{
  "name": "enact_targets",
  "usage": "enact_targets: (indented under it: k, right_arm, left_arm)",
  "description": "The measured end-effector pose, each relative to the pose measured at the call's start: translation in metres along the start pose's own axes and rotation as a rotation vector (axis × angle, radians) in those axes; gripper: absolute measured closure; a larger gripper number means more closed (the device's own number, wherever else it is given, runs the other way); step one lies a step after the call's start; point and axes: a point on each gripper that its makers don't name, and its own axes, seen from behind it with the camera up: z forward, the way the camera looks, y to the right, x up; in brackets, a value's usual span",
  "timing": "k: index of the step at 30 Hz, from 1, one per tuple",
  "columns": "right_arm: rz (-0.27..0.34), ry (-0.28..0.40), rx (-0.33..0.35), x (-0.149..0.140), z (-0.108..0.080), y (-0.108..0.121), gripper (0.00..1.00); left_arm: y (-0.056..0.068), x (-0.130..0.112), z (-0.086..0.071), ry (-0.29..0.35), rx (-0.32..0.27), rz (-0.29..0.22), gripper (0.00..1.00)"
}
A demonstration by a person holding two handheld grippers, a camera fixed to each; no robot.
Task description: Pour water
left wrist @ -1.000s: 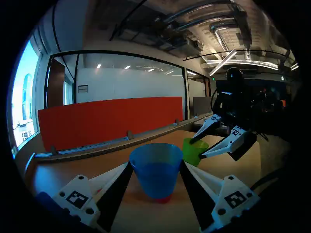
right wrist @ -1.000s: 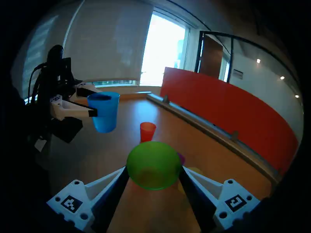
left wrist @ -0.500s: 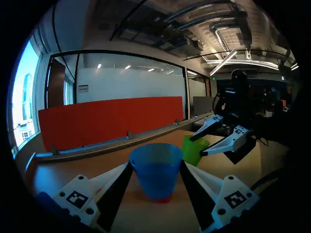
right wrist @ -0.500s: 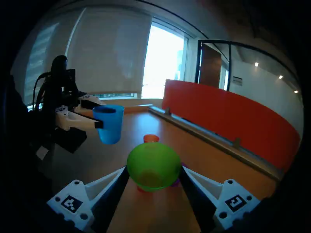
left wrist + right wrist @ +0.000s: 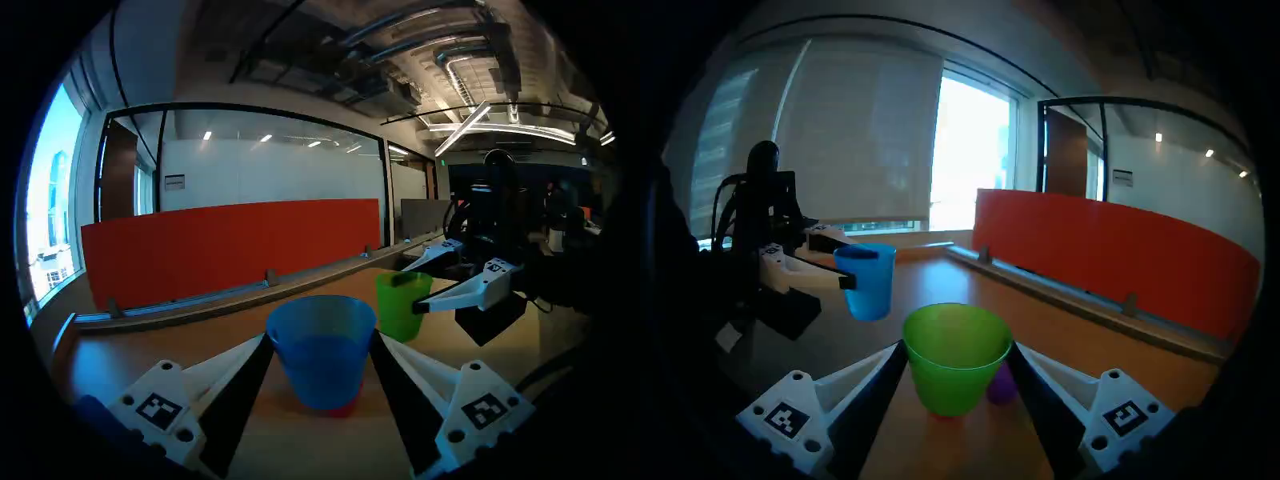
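In the left gripper view, my left gripper (image 5: 322, 360) is shut on a blue cup (image 5: 322, 352), held upright above the wooden table (image 5: 200, 340); a bit of a red cup (image 5: 336, 411) peeks out below it. Farther right, the right gripper (image 5: 436, 276) holds a green cup (image 5: 400, 304). In the right gripper view, my right gripper (image 5: 957, 376) is shut on the green cup (image 5: 955, 368), upright and level. The left gripper (image 5: 828, 260) with the blue cup (image 5: 866, 280) hangs at the left. A purple cup (image 5: 1002, 386) shows just behind the green one.
A red partition (image 5: 224, 244) with a metal rail (image 5: 240, 300) runs along the table's far edge. Bright windows (image 5: 968, 152) with a blind stand behind. A dark hand and cables (image 5: 752, 232) hold the left gripper at the far left.
The right gripper has tilted the green cup from facing the camera back to upright. The red cup on the table slid out of sight behind it. The blue cup stayed still.
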Motion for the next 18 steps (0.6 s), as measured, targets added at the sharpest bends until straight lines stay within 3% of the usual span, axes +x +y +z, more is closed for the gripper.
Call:
enact_targets:
  k: [18]
  right_arm:
    - [0.002,0.114,-0.019,0.020,0.011,-0.002,0.07]
  left_arm:
    - [-0.004,-0.002,0.000,0.007,0.006,-0.012,0.15]
